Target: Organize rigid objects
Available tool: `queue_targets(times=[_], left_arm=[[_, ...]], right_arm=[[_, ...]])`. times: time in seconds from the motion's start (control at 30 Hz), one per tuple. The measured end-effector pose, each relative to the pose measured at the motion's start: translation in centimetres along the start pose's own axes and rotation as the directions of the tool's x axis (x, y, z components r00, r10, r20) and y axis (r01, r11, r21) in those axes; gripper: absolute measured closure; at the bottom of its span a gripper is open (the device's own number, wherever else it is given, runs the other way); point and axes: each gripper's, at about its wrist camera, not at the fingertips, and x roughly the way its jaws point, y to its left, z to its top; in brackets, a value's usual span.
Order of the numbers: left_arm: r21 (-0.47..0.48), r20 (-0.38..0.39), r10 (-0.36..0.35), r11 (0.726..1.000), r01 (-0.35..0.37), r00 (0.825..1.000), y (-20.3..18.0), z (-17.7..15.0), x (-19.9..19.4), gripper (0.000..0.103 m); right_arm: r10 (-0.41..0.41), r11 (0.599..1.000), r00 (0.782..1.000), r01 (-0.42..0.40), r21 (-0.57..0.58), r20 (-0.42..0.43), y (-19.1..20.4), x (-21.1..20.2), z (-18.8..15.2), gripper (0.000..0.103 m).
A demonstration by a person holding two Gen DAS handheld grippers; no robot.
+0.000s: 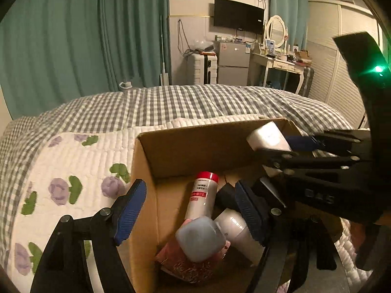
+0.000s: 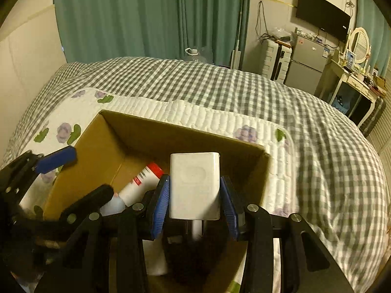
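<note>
right gripper clamps white charger block, poised above cardboard box for dropping | left gripper wide, straddling box wall, likely steadying | red-capped bottle below, inside

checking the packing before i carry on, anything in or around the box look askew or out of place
Nothing looks spilled or damaged. Inside the cardboard box the red-capped bottle lies tilted in a loose pile with a grey-capped bottle, not upright. The white charger block is not yet in the box; the right gripper holds it above.
</note>
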Motion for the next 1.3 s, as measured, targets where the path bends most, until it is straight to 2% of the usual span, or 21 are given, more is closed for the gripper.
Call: queue_targets(times=[0.03,0.07,0.1,0.2,0.4,0.5,0.57,0.67,0.73,0.87,0.97,1.03,1.13,1.2,1.23,1.3], left_arm=[[0.01,0.003,0.016,1.0,-0.016,1.0,-0.1,-0.1,-0.4,0.026],[0.018,0.003,0.025,1.0,-0.025,1.0,-0.1,-0.3,-0.6,0.026],[0.025,0.004,0.032,0.999,-0.032,0.999,-0.1,-0.3,-0.9,0.026],[0.042,0.014,0.056,0.998,-0.056,0.998,0.0,-0.3,-2.7,0.026],[0.052,0.146,0.088,0.994,-0.096,0.985,-0.4,1.7,-10.8,0.025],[0.05,0.25,0.098,0.992,-0.114,0.963,-0.9,2.6,-16.4,0.021],[0.049,0.333,0.113,0.989,-0.137,0.936,-1.1,2.8,-20.3,0.017],[0.035,0.424,0.134,0.986,-0.164,0.896,-1.3,2.5,-24.7,0.012],[0.035,0.448,0.139,0.984,-0.173,0.883,-1.4,2.1,-26.6,0.012],[-0.015,0.473,0.132,0.99,-0.141,0.871,-0.9,1.3,-29.0,0.01],[-0.06,0.494,0.124,0.992,-0.108,0.861,0.0,0.6,-30.1,0.009],[-0.073,0.492,0.131,0.991,-0.11,0.861,0.1,-0.1,-30.4,0.008],[-0.094,0.488,0.156,0.988,-0.125,0.859,0.2,-2.0,-29.9,0.008],[-0.115,0.471,0.166,0.985,-0.126,0.866,0.5,-3.3,-29.0,0.008],[-0.125,0.467,0.168,0.985,-0.123,0.868,0.7,-4.1,-28.5,0.008],[-0.131,0.473,0.186,0.981,-0.14,0.861,0.7,-5.6,-27.4,0.008]], right_arm=[[-0.01,1.0,1.0,0.01,-0.011,0.024,0.4,0.0,0.0,0.059],[-0.033,0.999,0.999,0.033,-0.02,0.033,0.7,0.0,0.0,0.051],[-0.056,0.998,0.997,0.057,-0.025,0.046,1.0,-0.3,0.0,0.033],[-0.09,0.996,0.992,0.091,-0.004,0.087,0.9,-2.5,0.3,0.031],[-0.154,0.988,0.974,0.153,0.02,0.164,1.1,-11.3,1.4,0.031],[-0.179,0.984,0.962,0.176,0.033,0.204,1.5,-16.7,1.4,0.031],[-0.2,0.98,0.95,0.193,0.053,0.239,1.8,-20.4,1.0,0.027],[-0.215,0.976,0.935,0.197,0.093,0.283,2.1,-25.6,-0.4,0.012],[-0.225,0.974,0.931,0.203,0.103,0.287,2.4,-27.7,-1.2,0.008],[-0.262,0.965,0.9,0.231,0.127,0.35,3.7,-31.5,-3.8,0.002],[-0.245,0.969,0.88,0.206,0.138,0.407,4.8,-33.2,-5.7,0.0],[-0.207,0.978,0.862,0.166,0.128,0.462,5.6,-34.0,-7.2,0.0],[-0.189,0.98,0.852,0.129,0.154,0.487,6.2,-34.1,-9.4,0.0],[-0.179,0.98,0.848,0.11,0.164,0.498,6.6,-33.5,-10.8,0.0],[-0.193,0.977,0.838,0.117,0.178,0.51,6.7,-33.0,-11.7,0.0],[-0.203,0.975,0.819,0.119,0.188,0.536,6.7,-32.2,-13.0,0.0]])
